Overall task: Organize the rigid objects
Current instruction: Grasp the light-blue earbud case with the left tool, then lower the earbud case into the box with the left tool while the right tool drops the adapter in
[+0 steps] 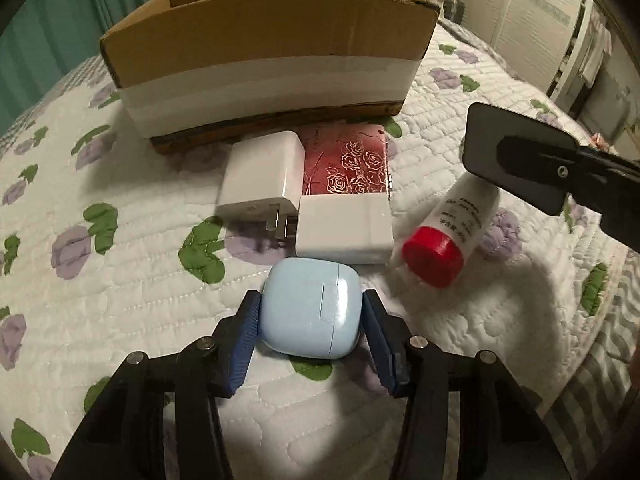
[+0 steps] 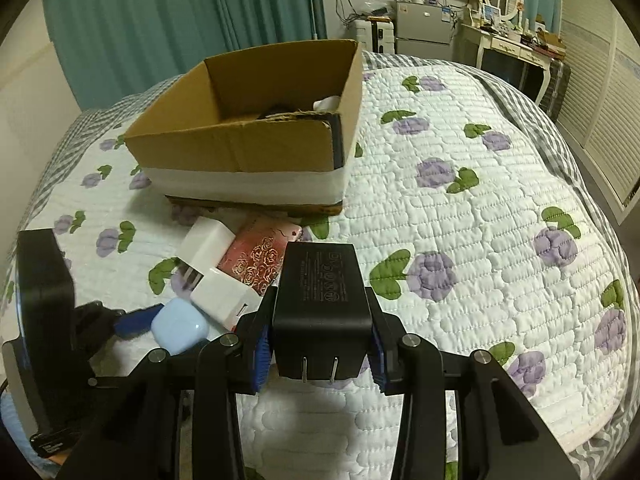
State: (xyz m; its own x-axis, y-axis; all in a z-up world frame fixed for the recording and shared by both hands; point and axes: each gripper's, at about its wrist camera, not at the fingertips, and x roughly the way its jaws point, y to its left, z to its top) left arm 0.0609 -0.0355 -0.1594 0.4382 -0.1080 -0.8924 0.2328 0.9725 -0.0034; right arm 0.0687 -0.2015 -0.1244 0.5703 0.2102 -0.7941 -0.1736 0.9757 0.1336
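Note:
My left gripper (image 1: 311, 306) has its blue pads on both sides of a light blue earbud case (image 1: 310, 309) that lies on the quilt; it also shows in the right wrist view (image 2: 180, 329). My right gripper (image 2: 320, 312) is shut on a black power adapter (image 2: 322, 300) and holds it above the bed, prongs toward the camera; the adapter shows at the right of the left wrist view (image 1: 516, 156). Two white chargers (image 1: 262, 178) (image 1: 344, 229), a red rose-patterned case (image 1: 348, 164) and a white tube with a red cap (image 1: 452, 232) lie in front of an open cardboard box (image 1: 272, 56).
The box (image 2: 248, 144) holds some items, partly hidden by its wall. The floral quilt (image 2: 460, 220) covers the bed. Teal curtains hang behind, and a dresser (image 2: 508, 44) stands at the far right.

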